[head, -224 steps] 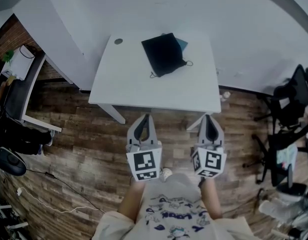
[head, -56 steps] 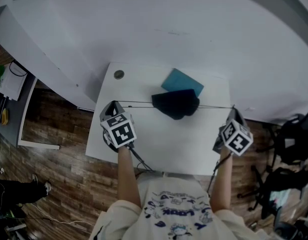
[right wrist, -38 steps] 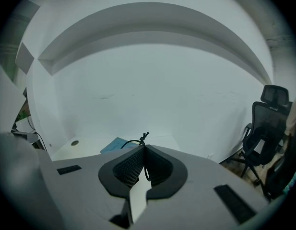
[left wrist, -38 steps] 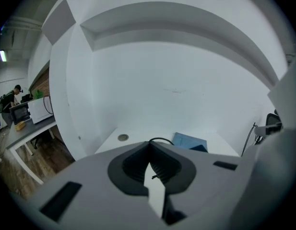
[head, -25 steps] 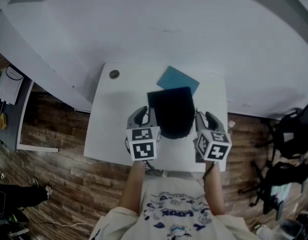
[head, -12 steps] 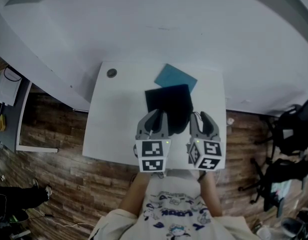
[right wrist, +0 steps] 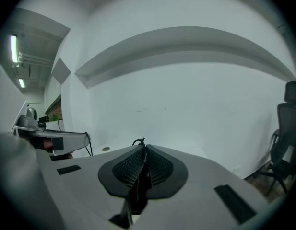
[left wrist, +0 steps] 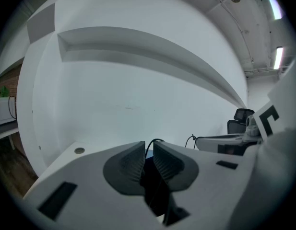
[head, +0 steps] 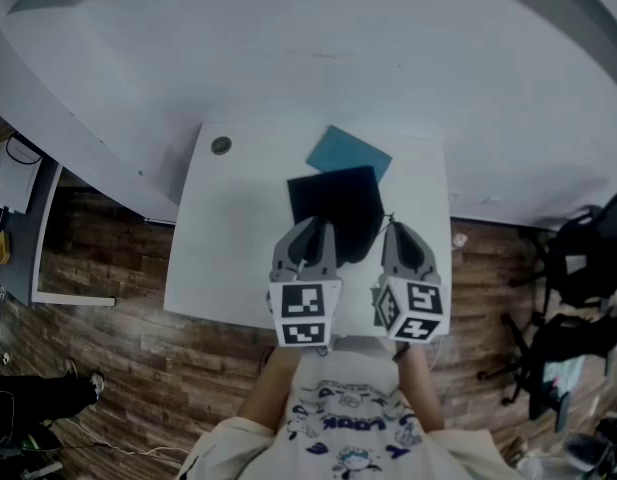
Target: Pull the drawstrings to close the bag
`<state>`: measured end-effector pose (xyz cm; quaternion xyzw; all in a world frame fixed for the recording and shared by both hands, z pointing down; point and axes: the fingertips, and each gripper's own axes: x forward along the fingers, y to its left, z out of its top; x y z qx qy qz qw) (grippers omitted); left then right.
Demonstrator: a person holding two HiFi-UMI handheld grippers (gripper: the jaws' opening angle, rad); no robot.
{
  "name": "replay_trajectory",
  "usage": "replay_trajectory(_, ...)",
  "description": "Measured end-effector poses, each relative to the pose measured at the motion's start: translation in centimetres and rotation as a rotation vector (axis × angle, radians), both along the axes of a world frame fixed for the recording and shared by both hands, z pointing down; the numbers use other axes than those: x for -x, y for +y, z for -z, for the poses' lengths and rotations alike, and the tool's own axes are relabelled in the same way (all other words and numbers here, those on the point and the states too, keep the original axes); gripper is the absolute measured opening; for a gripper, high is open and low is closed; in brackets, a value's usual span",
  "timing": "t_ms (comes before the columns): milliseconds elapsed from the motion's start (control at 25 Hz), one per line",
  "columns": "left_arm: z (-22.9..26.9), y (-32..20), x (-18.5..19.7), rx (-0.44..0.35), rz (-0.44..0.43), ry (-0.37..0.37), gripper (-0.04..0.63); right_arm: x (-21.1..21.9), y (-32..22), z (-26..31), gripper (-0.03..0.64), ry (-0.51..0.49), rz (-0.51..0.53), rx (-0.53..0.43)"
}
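Note:
The black drawstring bag [head: 333, 203] lies flat in the middle of the white table [head: 228, 228]. My left gripper [head: 310, 224] hovers over the bag's near left edge. Its jaws have just been opening and stand apart, open; a black drawstring loop [left wrist: 155, 140] shows at their tips [left wrist: 148, 144], untouched by the pads. My right gripper [head: 396, 229] hangs by the bag's near right corner. Its jaws have just been closing and are shut [right wrist: 144, 147], with nothing seen between the pads. A drawstring end [right wrist: 138, 141] shows just past them.
A flat blue item [head: 350, 155] lies partly under the bag's far edge. A round grommet [head: 221, 145] sits in the table's far left corner. A white wall runs behind the table. Office chairs [head: 588, 258] stand on the wooden floor at the right.
Both grippers have drawn in from the bag's two sides toward each other and toward the near edge. The right jaws have closed. The bag lies still.

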<state>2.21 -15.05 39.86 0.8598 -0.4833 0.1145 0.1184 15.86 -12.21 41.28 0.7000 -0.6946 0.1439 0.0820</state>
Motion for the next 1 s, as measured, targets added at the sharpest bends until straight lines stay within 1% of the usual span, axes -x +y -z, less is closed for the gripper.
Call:
replay_trajectory(560,-0.15,-0.08,0.12,0.001,-0.003,-0.022,0.051,0.00,-0.01,-0.15,0.012,0.006,-0.006,0.012)
replay_trajectory(1000,-0.45,-0.37,0.34,0.001,-0.006,-0.032,0.051,0.20,-0.25,0.03,0.012,0.027,-0.015,-0.001)
